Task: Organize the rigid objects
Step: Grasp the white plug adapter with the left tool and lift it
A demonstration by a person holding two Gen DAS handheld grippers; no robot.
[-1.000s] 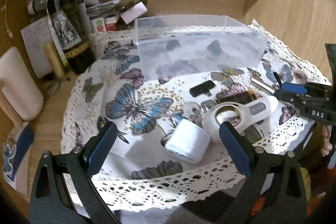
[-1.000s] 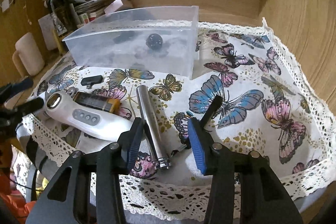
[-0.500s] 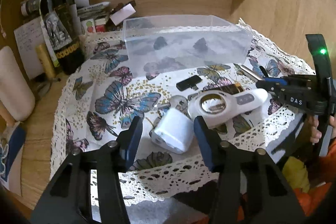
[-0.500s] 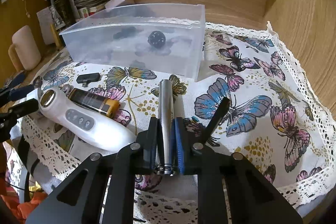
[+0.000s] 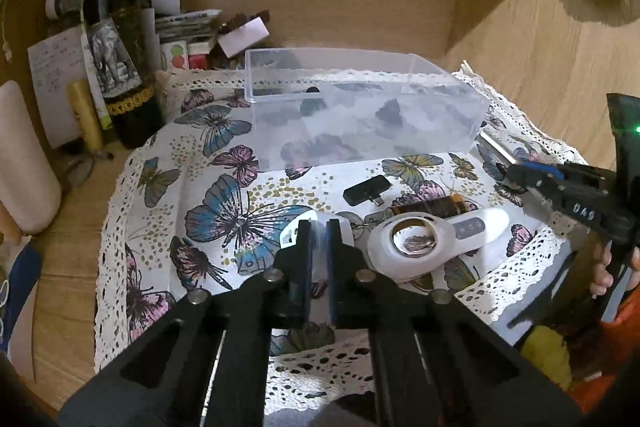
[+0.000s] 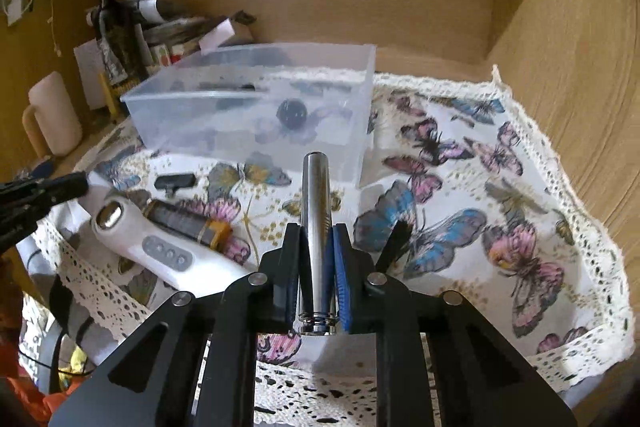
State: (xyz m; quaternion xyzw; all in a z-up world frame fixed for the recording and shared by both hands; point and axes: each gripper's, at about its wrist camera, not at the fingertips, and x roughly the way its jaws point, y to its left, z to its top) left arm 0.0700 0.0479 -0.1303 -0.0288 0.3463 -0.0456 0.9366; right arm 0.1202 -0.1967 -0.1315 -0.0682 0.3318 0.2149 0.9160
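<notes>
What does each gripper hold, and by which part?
Left gripper: the white block, across its sides. Right gripper: the metal tube, near its threaded end.

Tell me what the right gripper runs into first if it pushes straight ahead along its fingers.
Probably the clear plastic bin: the right gripper and its steel tube point at its near wall, though depth is uncertain.

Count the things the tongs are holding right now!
2. The left tongs grip a white block at the cloth's front. The right tongs grip a metal tube that points toward the box. Nothing else looks held.
</notes>
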